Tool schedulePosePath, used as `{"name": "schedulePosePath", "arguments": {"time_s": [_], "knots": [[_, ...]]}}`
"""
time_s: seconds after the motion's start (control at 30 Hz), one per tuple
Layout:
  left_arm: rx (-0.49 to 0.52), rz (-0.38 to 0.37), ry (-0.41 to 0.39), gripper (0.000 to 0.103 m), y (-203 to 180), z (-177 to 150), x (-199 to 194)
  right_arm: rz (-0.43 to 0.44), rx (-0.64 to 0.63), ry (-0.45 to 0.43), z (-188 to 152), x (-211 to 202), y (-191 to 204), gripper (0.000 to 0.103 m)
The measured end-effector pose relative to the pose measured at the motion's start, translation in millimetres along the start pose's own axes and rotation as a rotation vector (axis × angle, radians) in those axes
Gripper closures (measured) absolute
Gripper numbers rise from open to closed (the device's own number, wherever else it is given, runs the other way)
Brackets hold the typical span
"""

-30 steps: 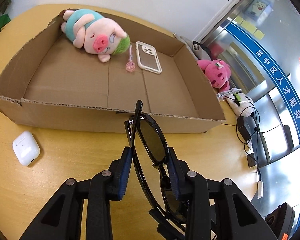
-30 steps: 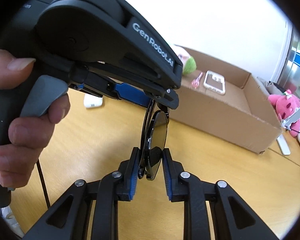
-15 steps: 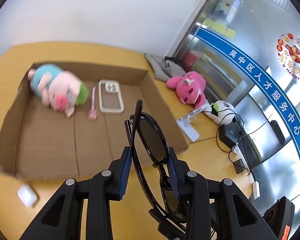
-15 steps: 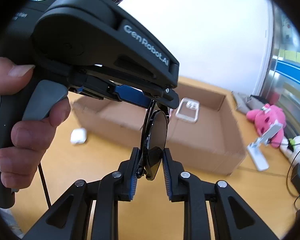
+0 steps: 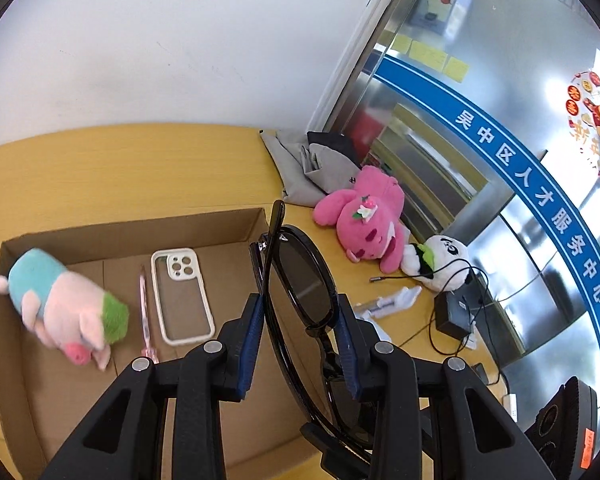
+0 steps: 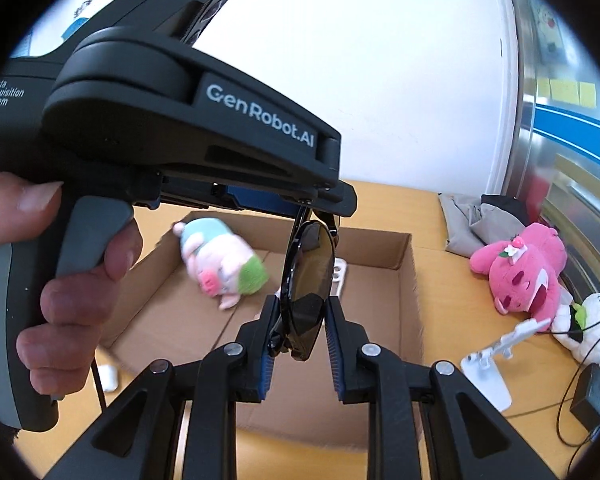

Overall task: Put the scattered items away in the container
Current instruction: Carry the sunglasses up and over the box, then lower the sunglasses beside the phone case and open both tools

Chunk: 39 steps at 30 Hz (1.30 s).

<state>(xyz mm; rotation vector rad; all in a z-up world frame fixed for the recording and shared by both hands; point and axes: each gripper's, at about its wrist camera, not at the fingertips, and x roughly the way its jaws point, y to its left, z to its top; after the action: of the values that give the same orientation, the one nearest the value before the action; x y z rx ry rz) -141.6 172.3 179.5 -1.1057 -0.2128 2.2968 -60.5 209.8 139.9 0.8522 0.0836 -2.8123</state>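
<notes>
Black sunglasses (image 5: 300, 280) are pinched by both grippers and held in the air above the open cardboard box (image 5: 220, 224). My left gripper (image 5: 298, 324) is shut on them. My right gripper (image 6: 300, 332) is shut on the other end of the sunglasses (image 6: 308, 276). The box (image 6: 404, 280) holds a pink pig plush (image 5: 64, 312), a pink pen (image 5: 144, 312) and a white phone case (image 5: 180, 296). The pig plush (image 6: 220, 268) also shows in the right wrist view. A white earbud case (image 6: 109, 378) lies on the table outside the box.
A pink plush (image 5: 364, 224), a panda plush (image 5: 440, 264), grey cloth (image 5: 308, 168), a white phone stand (image 6: 496, 364) and black adapters with cables (image 5: 456, 316) lie on the wooden table (image 5: 100, 168) right of the box. A metal-framed glass wall stands behind.
Both grippers have carried the sunglasses forward and up, from in front of the box's near wall to above its inside. The earbud case has dropped out of the left wrist view.
</notes>
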Motion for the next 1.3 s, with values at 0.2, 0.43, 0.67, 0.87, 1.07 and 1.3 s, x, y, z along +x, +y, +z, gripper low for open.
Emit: {"name": "schedulePosePath", "arguments": {"time_s": [0.2,0.43,0.67,0.87,1.07,1.3], "knots": [[-0.01,0.009,0.056,0.066,16.0,36.8,54.4,0.012,0.052,0.069,21.1,51.4,-29.5,0.081],[-0.081,0.01,0.167,0.066,59.4,51.2,137.1,0.026,0.112,0.209,25.8,132.8,-61.5,0.081],[-0.178,0.011,0.304,0.067,106.3,40.6,208.6,0.018,0.16,0.399,6.6,211.7,-73.9,0.081],[-0.214,-0.002,0.361,0.067,120.1,31.4,239.2,-0.02,0.176,0.495,-7.4,241.1,-75.5,0.082],[-0.201,-0.013,0.389,0.067,120.0,22.9,259.0,-0.043,0.19,0.557,-21.2,254.0,-82.8,0.081],[-0.21,0.014,0.394,0.062,118.8,23.3,257.0,-0.049,0.192,0.567,-24.3,249.7,-82.8,0.076]]}}
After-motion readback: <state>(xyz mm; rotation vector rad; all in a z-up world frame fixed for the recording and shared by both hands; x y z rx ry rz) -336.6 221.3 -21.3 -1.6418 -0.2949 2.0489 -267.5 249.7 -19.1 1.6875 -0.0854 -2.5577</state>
